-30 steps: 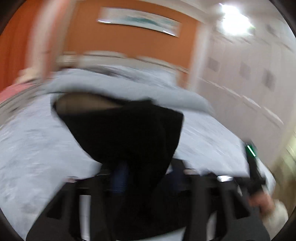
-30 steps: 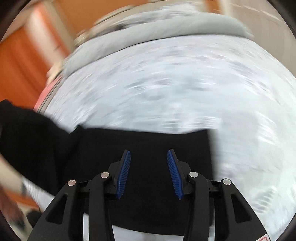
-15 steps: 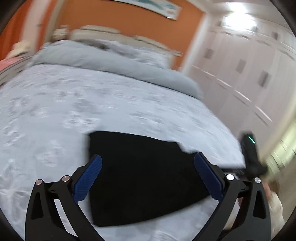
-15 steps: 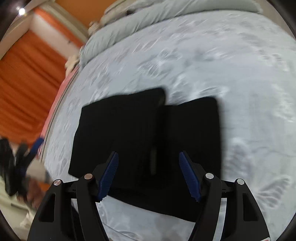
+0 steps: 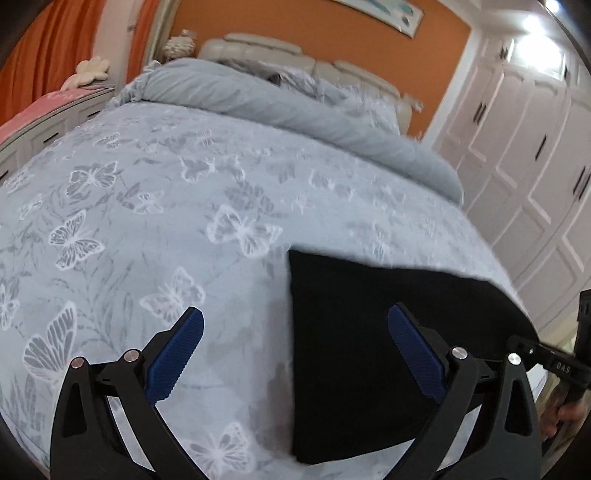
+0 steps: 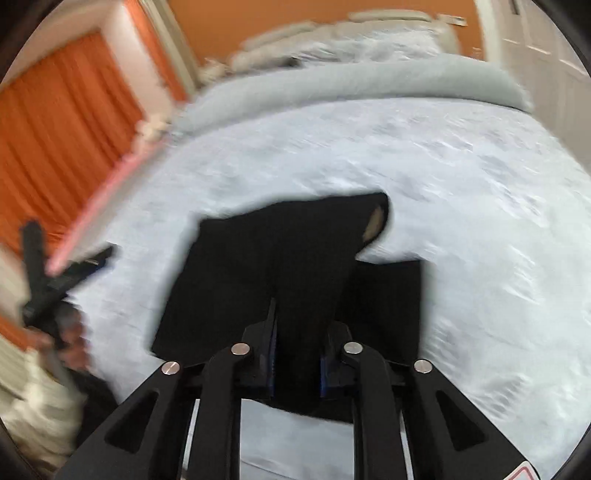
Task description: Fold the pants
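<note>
Lying folded on the butterfly bedspread (image 5: 155, 206) near the foot of the bed, the black pants (image 6: 258, 280) have one thick fold pinched in the right gripper (image 6: 297, 360), whose jaws have just been closing; the left gripper (image 5: 295, 354) hangs spread wide with nothing in it, over the pants' left edge. Pulling from one side could drag the stack askew or spill the layers

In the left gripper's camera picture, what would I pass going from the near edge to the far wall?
left gripper → black pants → butterfly bedspread → rolled grey duvet → cream headboard → orange wall.
</note>
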Demonstrator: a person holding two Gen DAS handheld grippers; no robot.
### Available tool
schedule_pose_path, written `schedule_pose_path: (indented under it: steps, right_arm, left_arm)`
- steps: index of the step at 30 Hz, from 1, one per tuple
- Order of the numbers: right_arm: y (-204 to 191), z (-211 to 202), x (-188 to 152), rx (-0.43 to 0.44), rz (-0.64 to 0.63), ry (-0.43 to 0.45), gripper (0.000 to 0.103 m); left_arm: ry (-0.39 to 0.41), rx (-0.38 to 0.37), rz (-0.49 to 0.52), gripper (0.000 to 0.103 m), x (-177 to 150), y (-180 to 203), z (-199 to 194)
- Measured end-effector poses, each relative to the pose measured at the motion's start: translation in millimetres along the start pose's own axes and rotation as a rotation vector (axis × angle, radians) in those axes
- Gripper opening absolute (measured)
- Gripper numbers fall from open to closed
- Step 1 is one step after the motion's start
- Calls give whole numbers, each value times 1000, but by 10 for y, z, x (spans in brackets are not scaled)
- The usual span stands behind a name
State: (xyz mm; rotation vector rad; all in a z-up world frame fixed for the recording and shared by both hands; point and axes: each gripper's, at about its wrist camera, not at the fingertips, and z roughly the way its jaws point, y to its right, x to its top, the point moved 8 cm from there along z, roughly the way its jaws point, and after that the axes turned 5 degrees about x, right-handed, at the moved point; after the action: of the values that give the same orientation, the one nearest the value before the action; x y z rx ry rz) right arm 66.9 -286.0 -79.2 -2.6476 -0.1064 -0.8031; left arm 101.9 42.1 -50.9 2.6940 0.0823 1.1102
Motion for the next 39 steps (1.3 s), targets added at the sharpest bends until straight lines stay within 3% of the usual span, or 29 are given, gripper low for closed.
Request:
schedule_pose_path:
  steps: [2,3,5,6,7,8,13,14,15,16,17,18,19,20,23,25,26,28,29,32,35,36,38,39]
  right_arm:
    - [394,362,-315,-80,82,-167,32]
    - [509,457,-405,-68,137,-192,35]
    - [497,327,-327,-10,162,-130,40]
    - [486,255,-285,-14,153,-100,57]
    - [489,150,-223,-29,143,-45,80]
    - [505,95,-186,-44,145,-10,86]
    - [689,416,-150,3,248,-76,86]
    - [724,552,-177,15,270,-116,86]
    - [720,685,-229,31,288,-154,78]
    - [685,824,-258,50,300,-159,70]
    - [625,839,-224,50,285,-139,61]
    - [539,779,-157,64,266,-126,42]
    - [437,639,-85,56,245,-93,36]
    - [331,518,1,74,220,-55,35]
    - [-43,197,140,178,153,18,35]
    - [-131,261,51,192,143,-18,44]
    - [-113,439,-64,168,148,-82,51]
    - [60,756,-291,3,164,-212,60]
    - [100,793,-319,-18,181,-217,61]
    - [33,564,-139,-34,178,-112,62]
    - [-230,290,203,-92,66,89,64]
    - [-345,247,313,-92,34,150,64]
    - [-592,334,442,-34,-34,157,45]
    - [-721,463,453,7,-62,111,16]
  left_arm:
    - [-69,27,35,98,-174,50,194]
    - [-109,34,44,98,-272,73,289]
    - [-189,10,40,98,-470,151,436]
    - [-208,-4,34,98,-519,172,473]
    - [-230,-20,28,98,-577,198,507]
    - [-259,-36,18,98,-645,227,556]
    - [-390,-110,-40,98,-939,325,812]
    - [-407,-125,-77,98,-968,300,868]
    - [-402,-137,-92,96,-945,288,879]
    - [-400,-153,-89,86,-921,294,876]
    - [-410,-223,-85,49,-884,345,854]
    - [-419,-234,-95,31,-852,334,826]
    - [-406,-232,-120,22,-783,277,763]
    - [-387,-265,-143,19,-689,234,655]
    - [-324,-288,-163,18,-471,33,269]
    - [-307,-243,-144,20,-472,-135,149]
    - [-324,-186,-133,26,-559,-265,186]
    - [-371,-30,-103,27,-768,-518,335]
    - [-371,14,-91,26,-815,-572,357]
    - [-275,33,-81,29,-645,-666,158]
    - [-143,54,-33,52,-369,-533,-73]
    - [-116,56,-15,53,-307,-473,-103]
    - [-50,69,48,53,-163,-270,-128]
    - [-31,78,66,55,-127,-197,-132]
